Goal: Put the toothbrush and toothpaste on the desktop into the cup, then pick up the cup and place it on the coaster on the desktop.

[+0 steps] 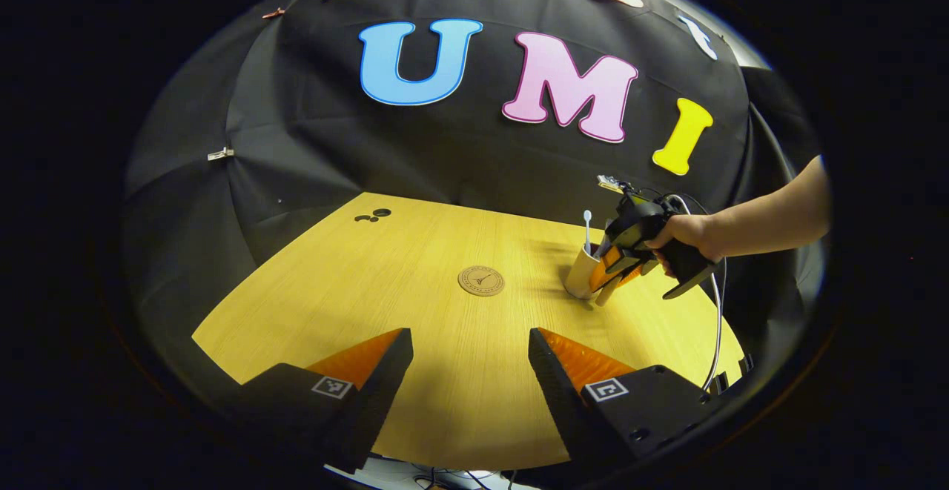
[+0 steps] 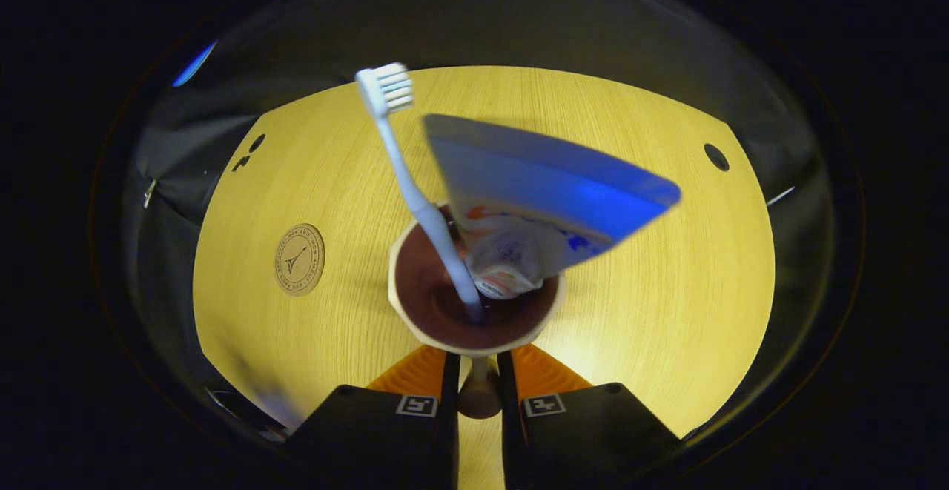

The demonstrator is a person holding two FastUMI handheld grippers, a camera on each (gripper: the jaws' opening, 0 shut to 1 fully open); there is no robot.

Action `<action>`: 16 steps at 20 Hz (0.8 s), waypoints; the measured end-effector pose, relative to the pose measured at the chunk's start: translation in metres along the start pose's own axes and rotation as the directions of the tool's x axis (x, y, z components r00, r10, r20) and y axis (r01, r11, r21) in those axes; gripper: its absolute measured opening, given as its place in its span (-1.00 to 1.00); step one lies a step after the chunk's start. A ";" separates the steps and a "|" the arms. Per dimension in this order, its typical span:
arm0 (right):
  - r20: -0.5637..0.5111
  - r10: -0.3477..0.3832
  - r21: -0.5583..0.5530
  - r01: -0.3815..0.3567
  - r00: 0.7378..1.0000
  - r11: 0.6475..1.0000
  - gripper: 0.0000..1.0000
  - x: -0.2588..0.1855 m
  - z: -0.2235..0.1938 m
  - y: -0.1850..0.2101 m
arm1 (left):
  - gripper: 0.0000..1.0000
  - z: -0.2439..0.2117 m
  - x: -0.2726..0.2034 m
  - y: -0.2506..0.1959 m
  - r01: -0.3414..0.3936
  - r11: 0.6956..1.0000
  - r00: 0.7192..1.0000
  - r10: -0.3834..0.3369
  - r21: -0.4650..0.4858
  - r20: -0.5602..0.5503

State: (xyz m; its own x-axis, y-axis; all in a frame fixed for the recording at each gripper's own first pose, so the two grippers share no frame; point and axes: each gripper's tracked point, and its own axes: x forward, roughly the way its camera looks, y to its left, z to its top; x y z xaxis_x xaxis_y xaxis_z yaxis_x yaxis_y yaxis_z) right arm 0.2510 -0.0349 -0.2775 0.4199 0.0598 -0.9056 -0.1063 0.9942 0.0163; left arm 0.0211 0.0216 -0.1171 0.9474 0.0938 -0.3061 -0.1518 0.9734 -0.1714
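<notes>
So my right gripper [image 2: 474, 371] has its two orange fingers pinched together on the handle of the cream ceramic cup [image 2: 474, 305], which I reckon is the safest grab since one white toothbrush [image 2: 415, 193] and one blue-and-white toothpaste tube [image 2: 534, 201] lean out just past the fingertips. My left gripper [image 1: 471, 349] hangs spread wide and empty. The one round wooden coaster [image 1: 481, 280] sits ahead between its fingers, so I'd guess it's just keeping clear.

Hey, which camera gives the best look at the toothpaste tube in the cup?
The right gripper view: the toothpaste tube stands large in the cup, cap end down, beside the toothbrush. In the left gripper view the cup is small and far off, and the right gripper largely blocks the tube.
</notes>
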 end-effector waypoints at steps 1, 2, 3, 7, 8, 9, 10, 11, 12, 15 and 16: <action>0.002 0.001 -0.026 -0.001 1.000 1.000 -0.63 -0.001 -0.001 0.000 | 0.95 -0.001 0.001 0.001 -0.002 1.000 1.000 0.002 -0.003 -0.003; 0.004 0.003 -0.045 -0.003 1.000 0.999 -0.61 0.001 -0.002 -0.002 | 0.96 -0.002 0.000 0.002 -0.003 1.000 1.000 0.003 -0.007 -0.004; 0.016 0.002 -0.053 -0.001 1.000 0.999 -0.50 0.000 -0.001 -0.001 | 0.96 -0.002 -0.001 0.003 -0.003 1.000 1.000 0.003 -0.010 -0.004; 0.052 0.022 -0.030 -0.020 0.998 0.999 -0.50 -0.008 0.003 0.006 | 0.95 -0.005 -0.001 0.004 -0.004 1.000 1.000 0.004 -0.008 -0.005; 0.065 0.028 -0.029 -0.026 0.997 0.999 -0.50 -0.011 0.006 0.007 | 0.96 -0.007 -0.002 0.005 -0.005 1.000 1.000 0.005 -0.008 -0.006; 0.078 0.028 -0.035 -0.025 0.997 0.999 -0.51 -0.013 0.008 0.007 | 0.95 -0.008 -0.001 0.005 -0.007 1.000 1.000 0.007 -0.009 -0.009; 0.087 0.027 -0.042 -0.024 0.996 0.999 -0.50 -0.016 0.011 0.008 | 0.96 -0.009 -0.002 0.005 -0.007 1.000 1.000 0.007 -0.012 -0.010; 0.093 0.033 -0.043 -0.030 0.995 0.999 -0.50 -0.015 0.012 0.010 | 0.96 -0.009 -0.004 0.005 -0.006 1.000 1.000 0.006 -0.015 -0.008; 0.092 0.041 -0.043 -0.037 0.995 0.998 -0.50 -0.015 0.012 0.010 | 0.96 -0.011 -0.004 0.004 -0.008 1.000 1.000 0.007 -0.017 -0.007; 0.095 0.054 -0.069 -0.047 0.994 0.997 -0.51 -0.016 0.015 0.012 | 0.95 -0.013 -0.005 0.007 -0.016 1.000 1.000 0.016 -0.022 -0.007; 0.096 0.061 -0.079 -0.053 0.993 0.995 -0.51 -0.018 0.017 0.014 | 0.96 -0.014 -0.005 0.009 -0.020 0.999 1.000 0.020 -0.026 -0.005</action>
State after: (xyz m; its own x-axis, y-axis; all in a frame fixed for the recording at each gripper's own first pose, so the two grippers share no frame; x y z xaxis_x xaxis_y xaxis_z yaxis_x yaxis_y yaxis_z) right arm 0.2576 -0.0208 -0.2540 0.4975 0.1286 -0.8579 -0.1995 0.9794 0.0311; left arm 0.0109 0.0273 -0.1301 0.9427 0.1125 -0.3141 -0.1785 0.9655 -0.1898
